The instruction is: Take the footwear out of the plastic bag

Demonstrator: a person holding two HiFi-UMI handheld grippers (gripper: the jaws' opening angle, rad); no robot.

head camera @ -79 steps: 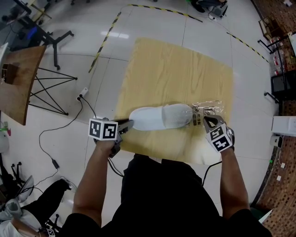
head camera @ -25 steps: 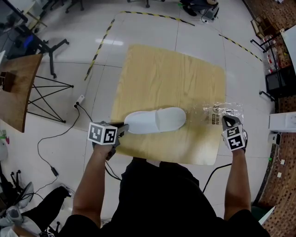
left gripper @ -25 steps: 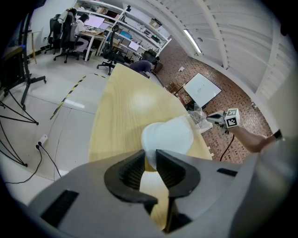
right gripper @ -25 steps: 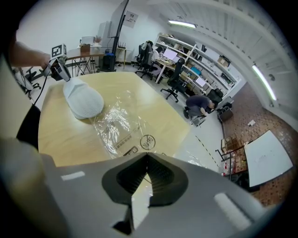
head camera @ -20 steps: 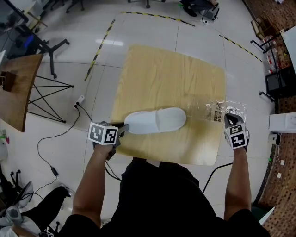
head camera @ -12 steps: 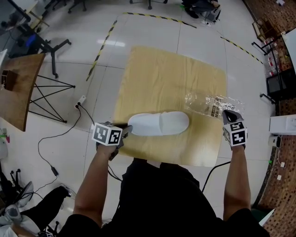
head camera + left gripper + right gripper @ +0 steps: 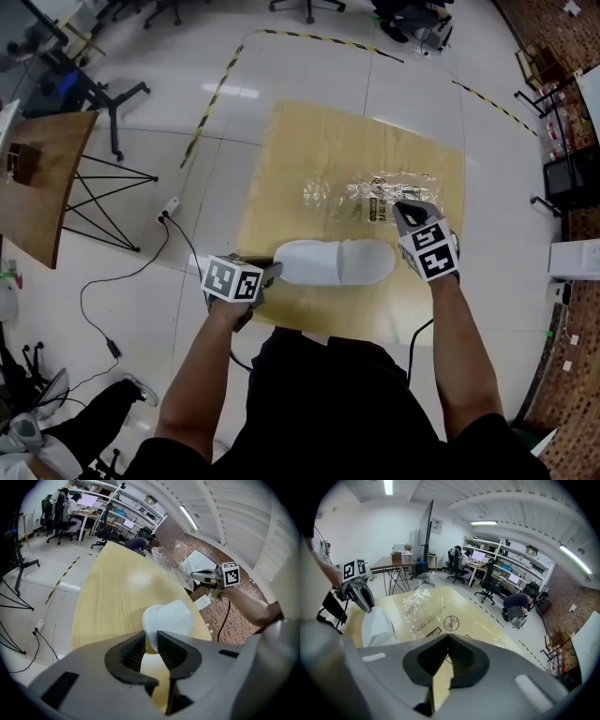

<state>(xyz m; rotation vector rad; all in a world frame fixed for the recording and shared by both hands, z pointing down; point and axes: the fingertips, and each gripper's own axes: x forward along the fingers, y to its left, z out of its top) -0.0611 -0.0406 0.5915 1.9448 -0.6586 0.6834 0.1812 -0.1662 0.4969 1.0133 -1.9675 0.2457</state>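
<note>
From above, the head view takes in the whole pale wooden table (image 7: 309,141), square, standing on a glossy tiled floor (image 7: 141,281) with a strip of yellow-and-black tape (image 7: 211,89) at its far left. That view does not show the grips themselves; the gripper views do.

The clear plastic bag (image 7: 356,192) lies crumpled and flat on the middle of the table, empty, its length running across the person's front. Only the right gripper view shows the round printed mark (image 7: 451,622) on it, and, well beyond the table, shelves of desks with a person (image 7: 516,605) bent low beside a chair.

The white slipper (image 7: 337,262) rests on the table near its front edge, just in front of the bag and clear of it. It is plain, soft and unmarked, with a closed upper over its right half. Its long axis lies across the table, parallel to the front edge, toe towards the person's right and open heel towards the left.

The left gripper (image 7: 272,273) sits at that heel end. In its own view the jaws pinch the slipper's thin rim. The right gripper (image 7: 401,212) is at the bag's right end, jaws clenched together with the film running up into them.
</note>
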